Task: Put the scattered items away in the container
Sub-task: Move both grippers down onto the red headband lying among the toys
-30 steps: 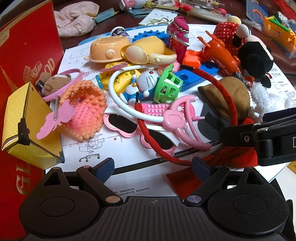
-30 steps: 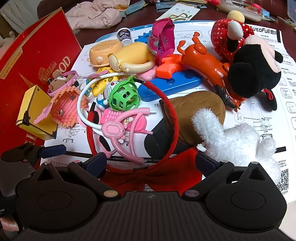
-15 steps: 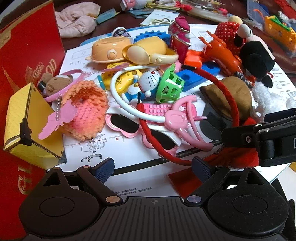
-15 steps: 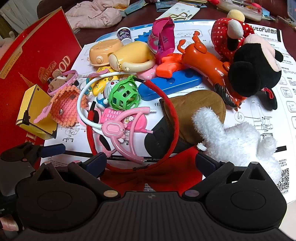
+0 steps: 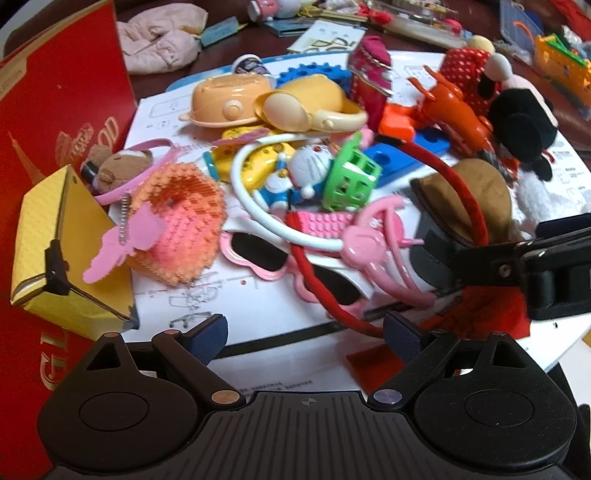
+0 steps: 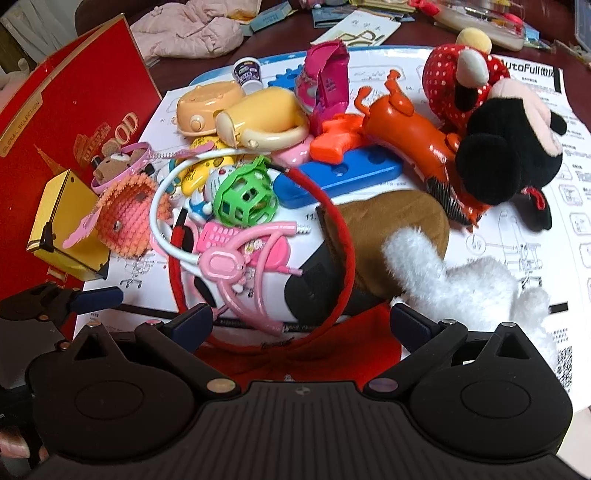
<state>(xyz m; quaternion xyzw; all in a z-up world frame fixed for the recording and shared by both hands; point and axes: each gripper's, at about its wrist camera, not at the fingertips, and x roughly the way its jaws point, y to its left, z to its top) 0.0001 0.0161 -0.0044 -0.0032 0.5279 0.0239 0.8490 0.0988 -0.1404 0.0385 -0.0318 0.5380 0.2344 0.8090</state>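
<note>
A pile of toys lies on a white instruction sheet (image 5: 280, 310). It holds a red headband (image 6: 340, 236), a pink headband (image 6: 236, 266), a green cage ball (image 6: 245, 201), an orange knit piece (image 5: 181, 221), a Minnie plush (image 6: 495, 147) and a white plush (image 6: 461, 288). The red box (image 5: 59, 122) stands at the left. My left gripper (image 5: 304, 334) is open and empty over the sheet's near edge. My right gripper (image 6: 301, 323) is open and empty, just above the red headband's bow (image 6: 295, 354). The right gripper also shows in the left wrist view (image 5: 535, 266).
A yellow box (image 5: 55, 243) leans against the red box. Pink cloth (image 6: 188, 29), papers and more toys lie on the dark table behind the pile. The sheet's near right edge drops off at the table's front.
Both views have shifted slightly forward and are a little blurred; the toys and both open grippers stand much as before.
</note>
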